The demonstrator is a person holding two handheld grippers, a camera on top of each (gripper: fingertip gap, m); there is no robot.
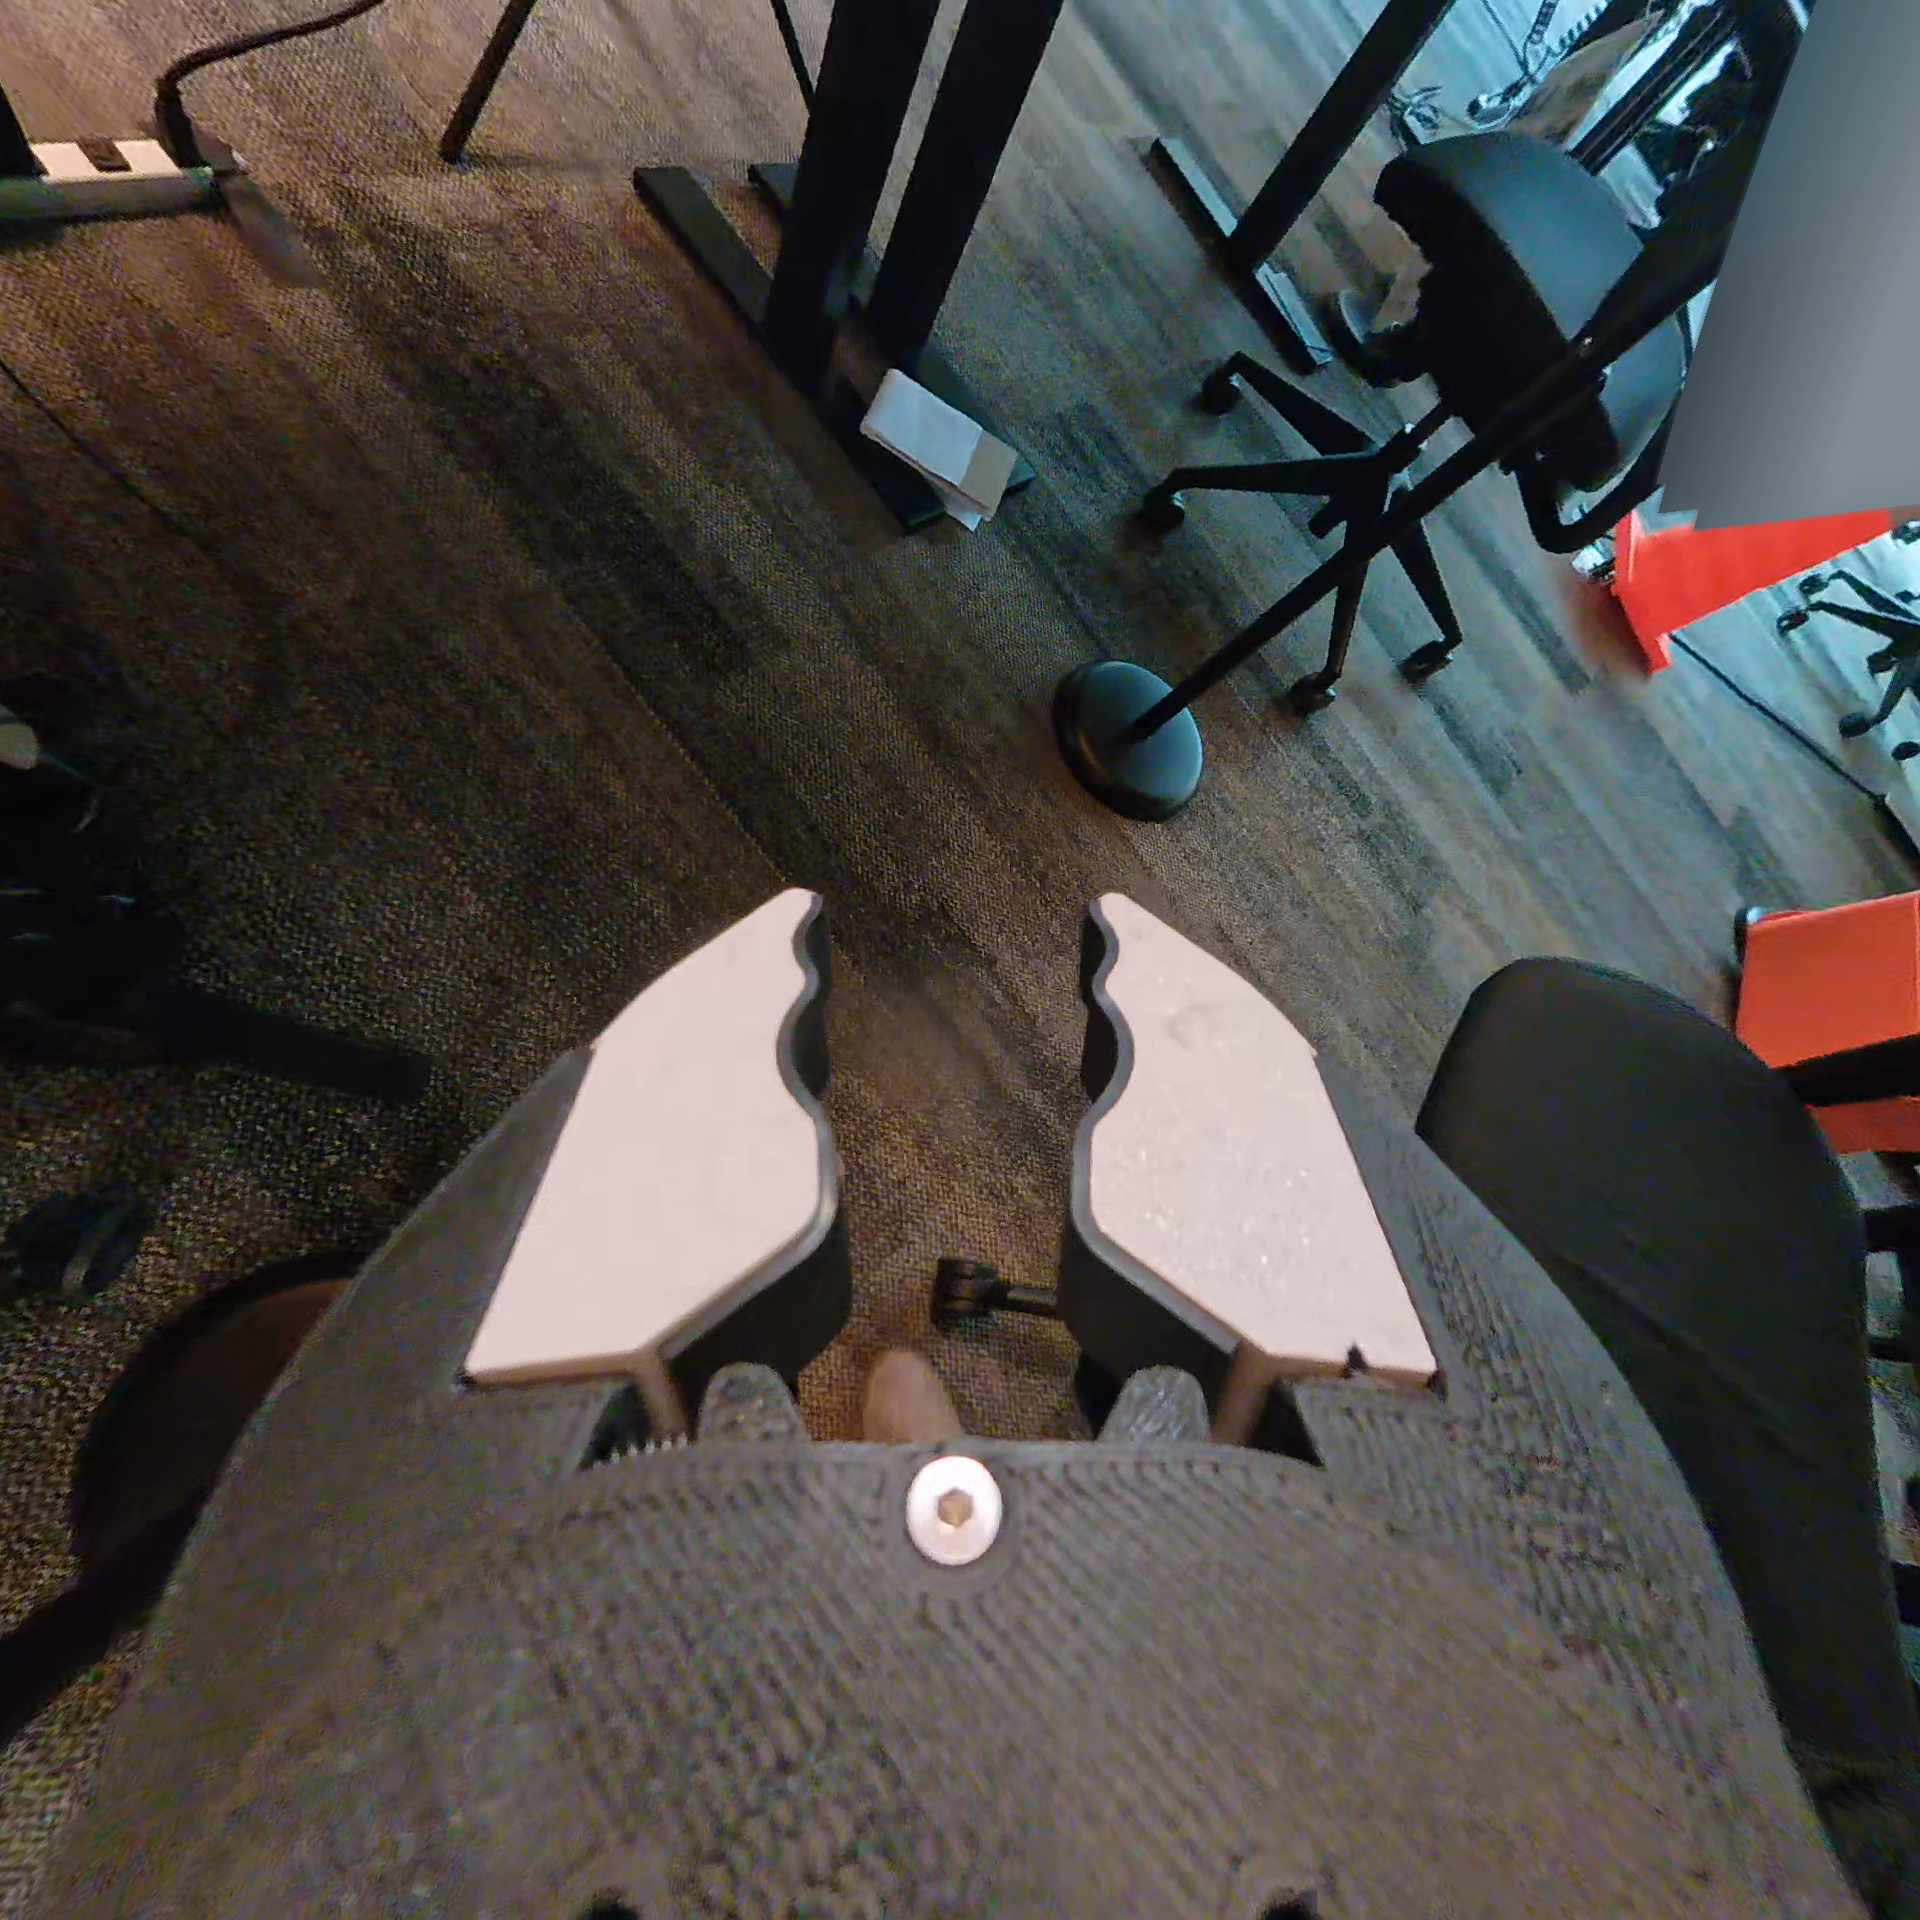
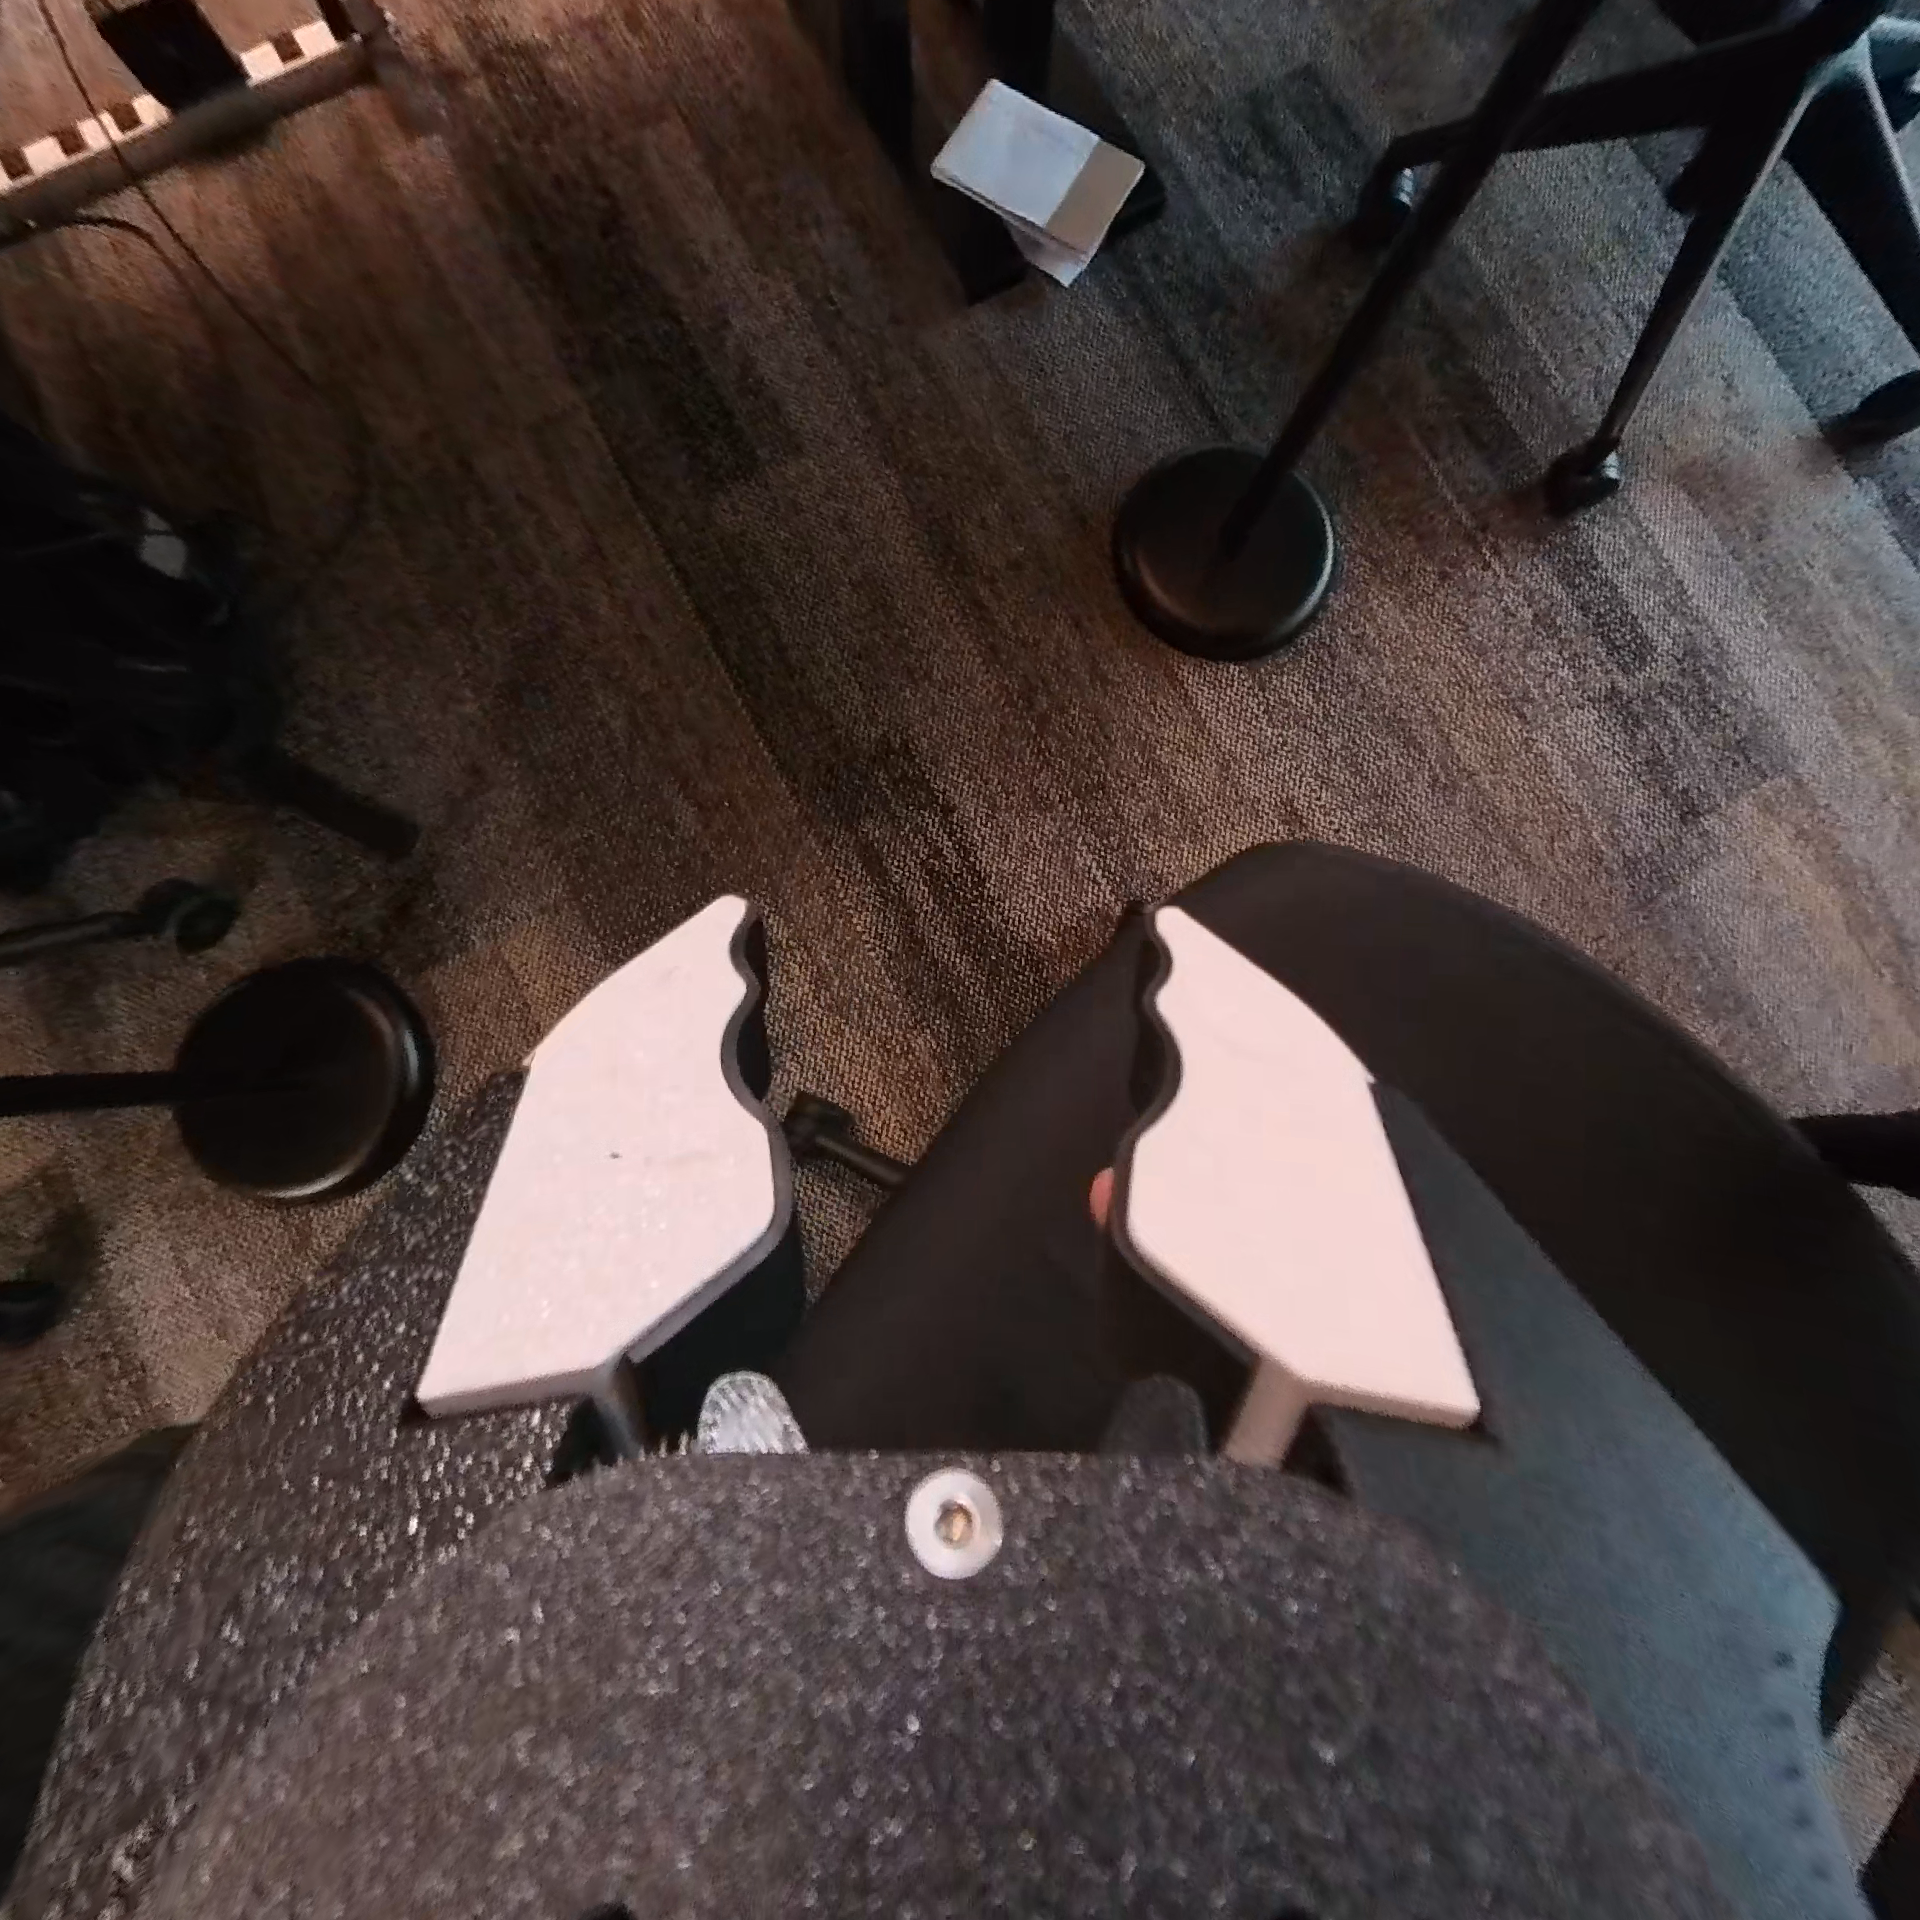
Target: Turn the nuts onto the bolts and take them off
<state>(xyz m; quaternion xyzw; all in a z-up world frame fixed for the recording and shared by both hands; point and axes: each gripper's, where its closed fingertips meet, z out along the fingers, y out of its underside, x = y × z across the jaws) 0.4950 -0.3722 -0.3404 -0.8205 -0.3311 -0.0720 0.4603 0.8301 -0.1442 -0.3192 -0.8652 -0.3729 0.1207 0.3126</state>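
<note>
No nuts or bolts show in either view. My left gripper (image 1: 951,914) is open and empty, its pale fingers (image 1: 686,1153) pointing down at the grey carpet (image 1: 499,623). My right gripper (image 2: 951,925) is also open and empty, held over the carpet (image 2: 935,665) and the front edge of a black chair seat (image 2: 1558,1091). Both grippers hang well above the floor and touch nothing.
A black round stand base (image 1: 1127,738) with a slanted pole sits ahead; it also shows in the right wrist view (image 2: 1226,566), with a second base (image 2: 301,1081) at the left. Black desk legs (image 1: 862,208), a white paper (image 1: 940,442), an office chair (image 1: 1507,312) and orange furniture (image 1: 1829,987) stand around. About 40 cm separates my left fingertips from my right.
</note>
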